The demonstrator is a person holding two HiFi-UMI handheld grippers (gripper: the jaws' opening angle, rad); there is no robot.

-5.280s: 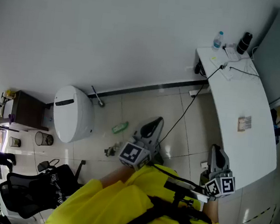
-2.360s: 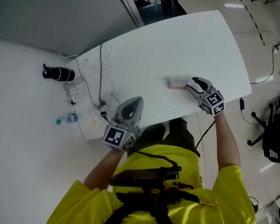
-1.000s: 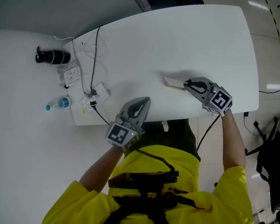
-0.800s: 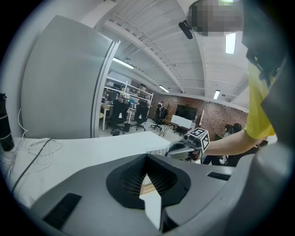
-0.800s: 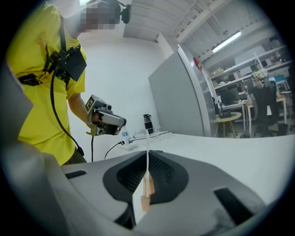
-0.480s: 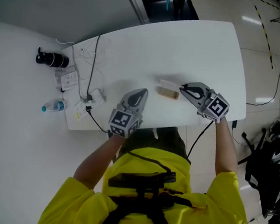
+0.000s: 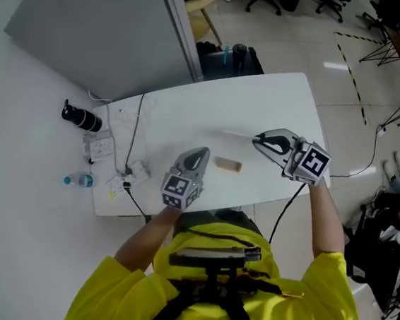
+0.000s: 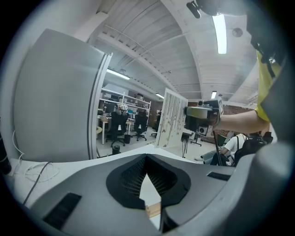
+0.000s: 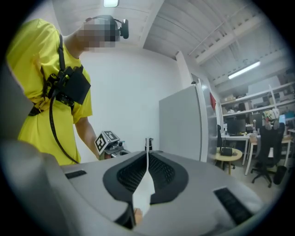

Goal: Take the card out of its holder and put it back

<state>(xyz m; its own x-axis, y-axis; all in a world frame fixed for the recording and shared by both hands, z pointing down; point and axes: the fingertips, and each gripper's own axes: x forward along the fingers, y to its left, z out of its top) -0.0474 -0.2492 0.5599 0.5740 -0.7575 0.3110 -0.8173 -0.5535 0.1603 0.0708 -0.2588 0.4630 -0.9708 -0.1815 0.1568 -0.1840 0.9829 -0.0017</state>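
Observation:
A small wooden card holder (image 7: 228, 165) lies on the white table (image 7: 277, 100) between my two grippers. My right gripper (image 7: 258, 138) hovers just right of and beyond it, shut on a thin white card (image 7: 237, 133) that sticks out leftward from its tips, clear of the holder. In the right gripper view the card (image 9: 145, 184) stands edge-on between the closed pads, with a bit of the holder (image 9: 137, 214) below. My left gripper (image 7: 201, 151) rests just left of the holder, shut and holding nothing; the holder's wood (image 8: 153, 209) shows under its tips.
At the table's left end are a black cylinder (image 7: 81, 117), a power strip (image 7: 100, 147), a small water bottle (image 7: 78, 179) and loose cables (image 7: 136, 124). A grey partition (image 7: 100, 24) stands behind the table. Office chairs stand on the floor beyond and at the right.
The card was in the holder at the right gripper's tips a second ago; it is now lifted out and held apart from the holder. The left gripper stays shut beside the holder.

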